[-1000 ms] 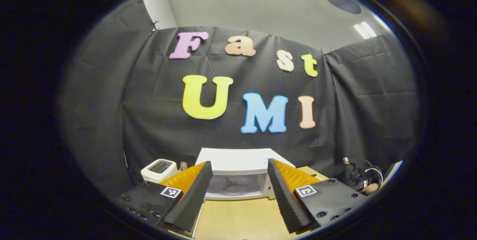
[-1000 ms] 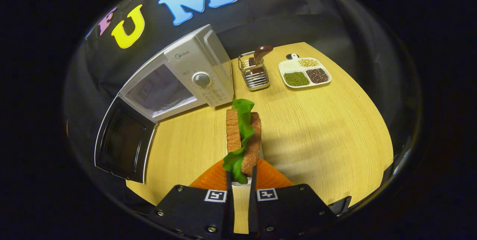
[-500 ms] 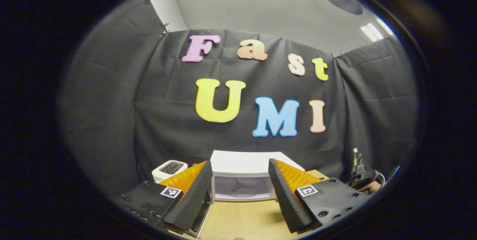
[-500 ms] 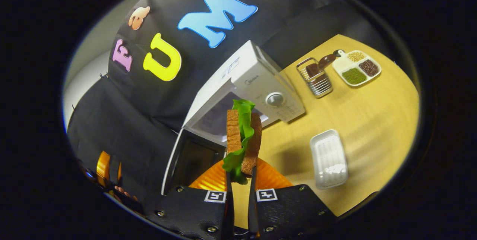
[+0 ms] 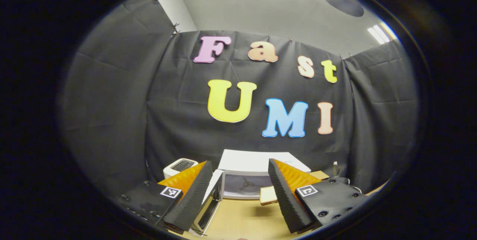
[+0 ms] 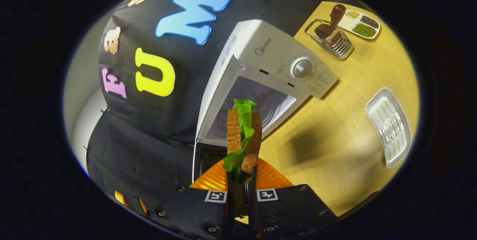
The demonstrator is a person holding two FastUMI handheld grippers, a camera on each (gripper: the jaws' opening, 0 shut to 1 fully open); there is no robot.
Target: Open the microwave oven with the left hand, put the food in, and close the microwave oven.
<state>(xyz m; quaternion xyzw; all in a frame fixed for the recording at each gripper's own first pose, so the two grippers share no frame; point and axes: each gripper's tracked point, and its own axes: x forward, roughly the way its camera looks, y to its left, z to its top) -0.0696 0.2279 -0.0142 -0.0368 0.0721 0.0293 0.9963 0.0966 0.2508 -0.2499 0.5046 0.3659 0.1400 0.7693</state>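
The white microwave [image 6: 275,57] stands on the wooden table, its door [image 6: 207,158] swung wide open to the left. My right gripper [image 6: 241,174] is shut on a sandwich [image 6: 242,137] of brown bread and green lettuce, held on edge just in front of the open cavity [image 6: 261,106]. In the left gripper view the microwave [image 5: 261,160] sits straight ahead with its cavity [image 5: 244,186] showing and the door [image 5: 208,202] at lower left. The sandwich [image 5: 268,195] shows as a tan edge near the cavity's mouth. My left gripper [image 5: 238,167] is open and holds nothing, back from the microwave.
A wire utensil rack [image 6: 329,38] and a divided plate of beans [image 6: 359,22] stand beyond the microwave's right side. A white ribbed tray [image 6: 389,130] lies on the table [image 6: 335,128] at right. A white toaster [image 5: 180,166] sits left of the microwave.
My right gripper has carried the sandwich from over the table up to the microwave's open cavity. The left gripper has drifted a little left and stayed open.
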